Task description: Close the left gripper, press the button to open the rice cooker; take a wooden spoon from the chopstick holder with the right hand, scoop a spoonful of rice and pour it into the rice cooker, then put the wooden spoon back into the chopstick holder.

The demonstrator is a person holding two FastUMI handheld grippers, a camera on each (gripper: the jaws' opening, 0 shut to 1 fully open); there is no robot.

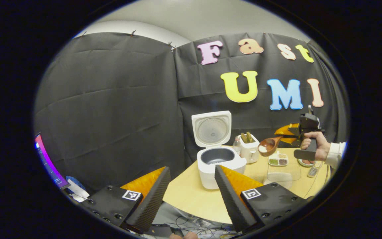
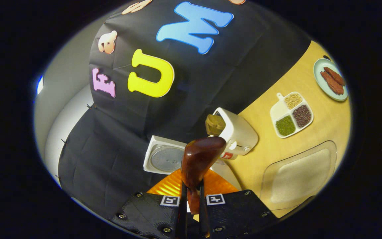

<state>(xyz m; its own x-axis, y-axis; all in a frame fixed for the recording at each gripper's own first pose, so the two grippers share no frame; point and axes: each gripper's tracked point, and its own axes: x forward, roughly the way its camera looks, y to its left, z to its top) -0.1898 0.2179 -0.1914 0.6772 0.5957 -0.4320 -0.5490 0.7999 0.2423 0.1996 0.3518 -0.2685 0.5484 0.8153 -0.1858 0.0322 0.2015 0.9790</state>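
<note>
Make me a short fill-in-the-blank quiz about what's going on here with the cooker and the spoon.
1. The rice cooker's lid stands ____.
2. The right gripper is shut on the handle of a wooden ____.
3. The left gripper's fingers are ____, holding nothing.
4. The divided dish of grains has ____ compartments.

Missing words: open; spoon; apart; four
</note>
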